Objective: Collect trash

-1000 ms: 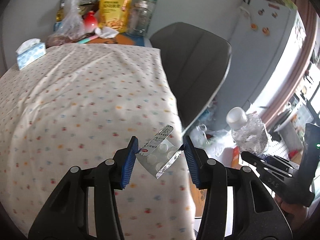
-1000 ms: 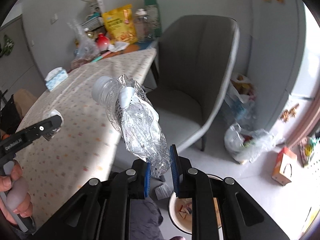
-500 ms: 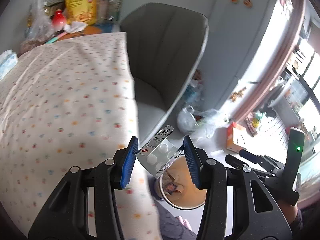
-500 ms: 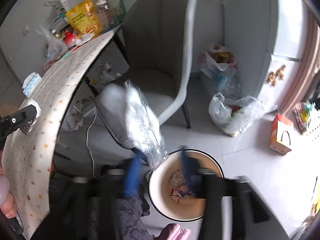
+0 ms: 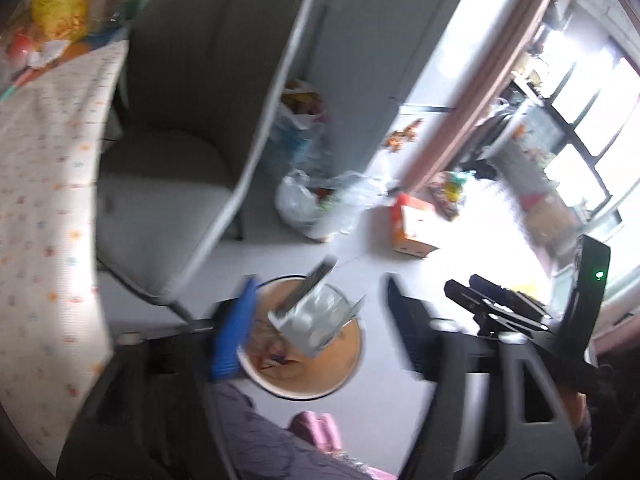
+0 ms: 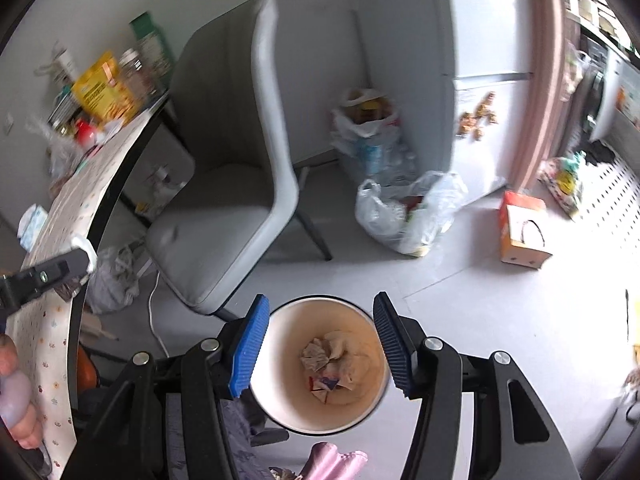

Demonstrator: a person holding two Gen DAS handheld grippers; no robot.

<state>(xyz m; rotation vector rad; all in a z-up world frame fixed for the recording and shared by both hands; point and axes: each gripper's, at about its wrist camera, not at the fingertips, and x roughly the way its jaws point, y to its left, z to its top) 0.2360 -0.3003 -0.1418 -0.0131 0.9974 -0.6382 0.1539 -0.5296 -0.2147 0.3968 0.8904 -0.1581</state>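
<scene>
A round cream trash bin (image 6: 320,364) stands on the floor with crumpled paper scraps inside; it also shows in the left wrist view (image 5: 304,376). My right gripper (image 6: 318,346) is open and empty right above it. My left gripper (image 5: 320,326) is open above the bin; the silver pill blister pack (image 5: 316,318) is loose between its fingers, over the bin's mouth. The crushed plastic bottle is not in view.
A grey chair (image 6: 240,168) stands beside the table with the dotted cloth (image 6: 56,300). Plastic trash bags (image 6: 404,212) and an orange box (image 6: 520,232) lie on the floor beyond the bin. A pink slipper (image 6: 332,460) is at the bottom edge.
Both grippers swung from the table to over the bin and opened. The crushed bottle left the right gripper. The blister pack came free of the left fingers.
</scene>
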